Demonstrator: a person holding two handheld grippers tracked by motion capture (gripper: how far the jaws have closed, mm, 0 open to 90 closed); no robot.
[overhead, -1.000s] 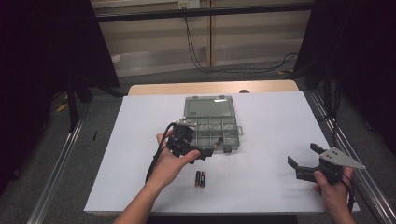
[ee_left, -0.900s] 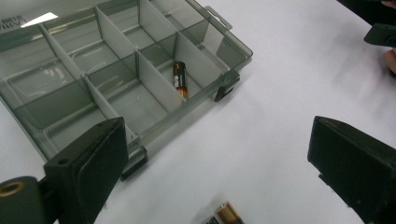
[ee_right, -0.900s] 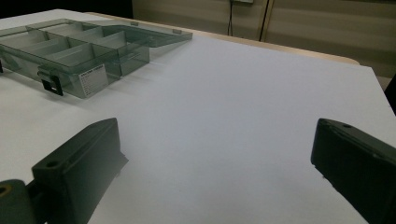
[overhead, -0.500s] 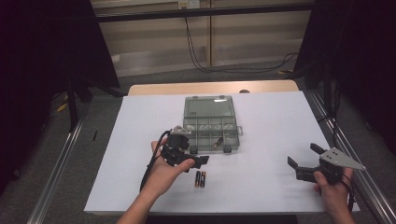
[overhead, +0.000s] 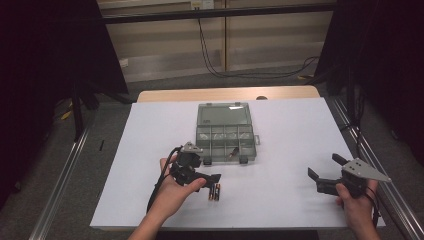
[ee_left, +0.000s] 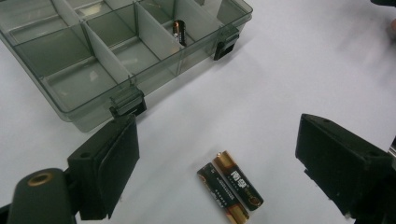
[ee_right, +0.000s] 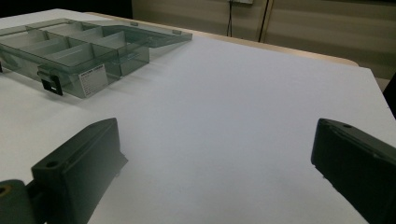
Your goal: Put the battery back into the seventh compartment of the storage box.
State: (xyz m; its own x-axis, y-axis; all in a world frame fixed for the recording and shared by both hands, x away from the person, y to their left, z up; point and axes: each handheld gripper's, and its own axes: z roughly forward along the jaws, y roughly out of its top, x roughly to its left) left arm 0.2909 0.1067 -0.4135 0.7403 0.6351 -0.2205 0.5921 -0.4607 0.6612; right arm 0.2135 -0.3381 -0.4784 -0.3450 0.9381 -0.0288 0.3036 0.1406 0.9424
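Batteries [ee_left: 229, 191], two slim cylinders with dark printed wrappers and copper-coloured ends, lie side by side and touching on the white counter [overhead: 290, 130], just in front of the smoky translucent plastic organiser box [ee_left: 93, 60]. The box has thin dividing walls, squared compartments and two black latches on its near wall; its clear lid [overhead: 222, 113] lies folded back flat. A third battery [ee_left: 179, 31] rests in a compartment by the right-hand latch, its lower part hidden behind the box wall.

The left tool [overhead: 204, 178] hovers over the pair, its matte black, blocky jaws set wide to either side of them with nothing gripped; they have just been closing a little. In the left gripper view the batteries sit between the jaws, nearer the bottom edge, and their lowest tips are cropped by it. The right tool [overhead: 325, 172] rests near the counter's right edge, well apart from the box, jaws spread wide and empty over bare paper-smooth surface. Print on the battery wrappers and on the box's small label [ee_right: 91, 77] is too fine to read.
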